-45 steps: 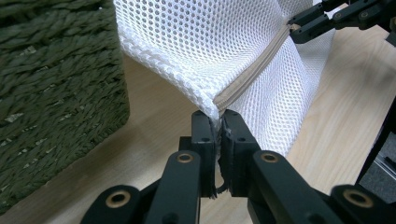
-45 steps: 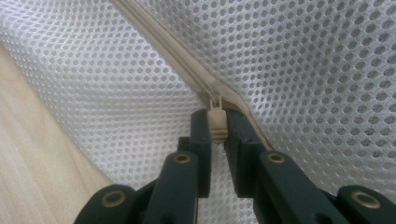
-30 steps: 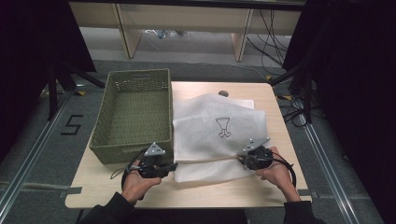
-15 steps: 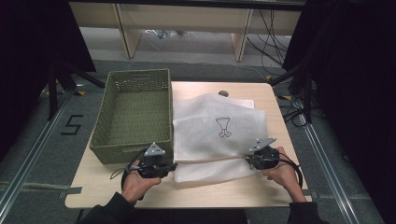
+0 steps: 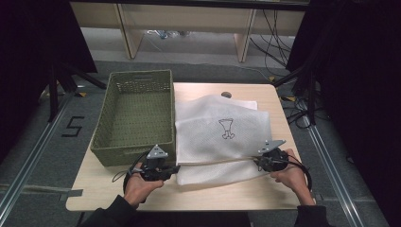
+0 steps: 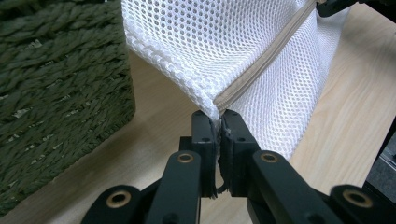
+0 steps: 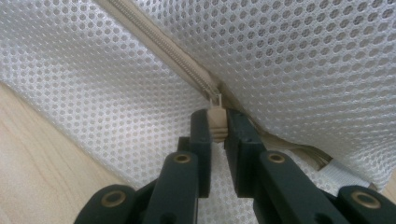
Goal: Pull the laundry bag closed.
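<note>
High view: on the bench (image 5: 227, 196) beside a green basket (image 5: 135, 118), the left gripper (image 6: 218, 128) pinches a white mesh bag (image 5: 222, 137) by its corner while the right gripper (image 7: 217, 125) clamps its zipper pull (image 7: 216, 122).

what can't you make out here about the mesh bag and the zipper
- Whether anything is inside the mesh laundry bag: high view, the white mesh is too fine to see through.
- The zipper past the zipper pull: right gripper view, the track leaves the top edge.
- The bag corner's end: left gripper view, pinched between the left gripper jaws.
- The small dark thing behind the bag: high view, too small to name.
</note>
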Motion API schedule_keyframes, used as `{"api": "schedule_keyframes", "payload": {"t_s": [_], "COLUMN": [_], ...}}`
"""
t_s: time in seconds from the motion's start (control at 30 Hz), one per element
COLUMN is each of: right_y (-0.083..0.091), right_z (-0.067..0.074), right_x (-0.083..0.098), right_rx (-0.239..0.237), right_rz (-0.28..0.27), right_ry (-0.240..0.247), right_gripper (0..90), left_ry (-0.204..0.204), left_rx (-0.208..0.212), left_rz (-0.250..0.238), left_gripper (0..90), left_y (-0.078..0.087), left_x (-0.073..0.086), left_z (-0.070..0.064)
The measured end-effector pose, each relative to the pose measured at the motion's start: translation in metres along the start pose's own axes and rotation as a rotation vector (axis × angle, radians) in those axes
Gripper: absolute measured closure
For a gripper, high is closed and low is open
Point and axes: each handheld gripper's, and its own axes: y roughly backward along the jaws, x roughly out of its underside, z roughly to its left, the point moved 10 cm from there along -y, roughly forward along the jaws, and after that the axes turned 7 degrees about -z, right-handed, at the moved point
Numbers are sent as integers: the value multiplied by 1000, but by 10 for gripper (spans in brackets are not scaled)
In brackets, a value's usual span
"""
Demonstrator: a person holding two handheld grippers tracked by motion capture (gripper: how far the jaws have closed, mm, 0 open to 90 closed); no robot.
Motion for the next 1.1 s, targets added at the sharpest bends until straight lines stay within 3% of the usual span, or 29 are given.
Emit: {"api": "schedule_keyframes", "payload": {"t_s": [0.03,0.07,0.2,0.27,0.33,0.37,0.47,0.53,0.57,0.63,0.67,0.73,0.83,0.93,1.0,1.1], "right_y": [0,1,5,5,7,6,9,8,9,8,10,9,12,12,14,12], "right_z": [-3,-6,-11,-13,-12,-14,-17,-21,-22,-24,-26,-31,-40,-43,-44,-44], "right_x": [1,3,8,8,9,9,12,15,16,16,19,21,28,30,29,29], "right_rx": [11,25,41,43,29,48,46,57,63,74,76,90,120,121,115,105], "right_rz": [7,10,14,10,26,12,34,42,49,29,60,55,101,59,55,50], "right_ry": [26,19,-4,8,-11,-8,-21,-8,-28,-29,-20,-17,-14,-74,-73,-90], "right_gripper": [823,823,823,823,823,823,822,822,822,822,822,823,873,878,881,881], "left_ry": [7,21,16,4,10,9,23,8,14,12,12,9,11,20,-12,11], "left_rx": [-8,-14,-6,-3,-8,-8,-4,-3,0,-4,-2,-11,-14,-22,-19,-22], "left_rz": [-7,-8,-1,-4,-7,-6,-6,1,-3,-4,-3,-3,3,-2,2,6], "left_gripper": [842,843,842,842,843,842,842,843,843,843,843,843,843,843,843,842], "left_y": [0,0,0,0,0,0,0,0,0,0,0,0,1,-1,-1,-2], "left_x": [0,0,1,0,0,0,1,1,1,0,1,1,1,1,0,2], "left_z": [2,3,2,2,2,2,1,1,0,1,1,2,4,2,1,5]}}
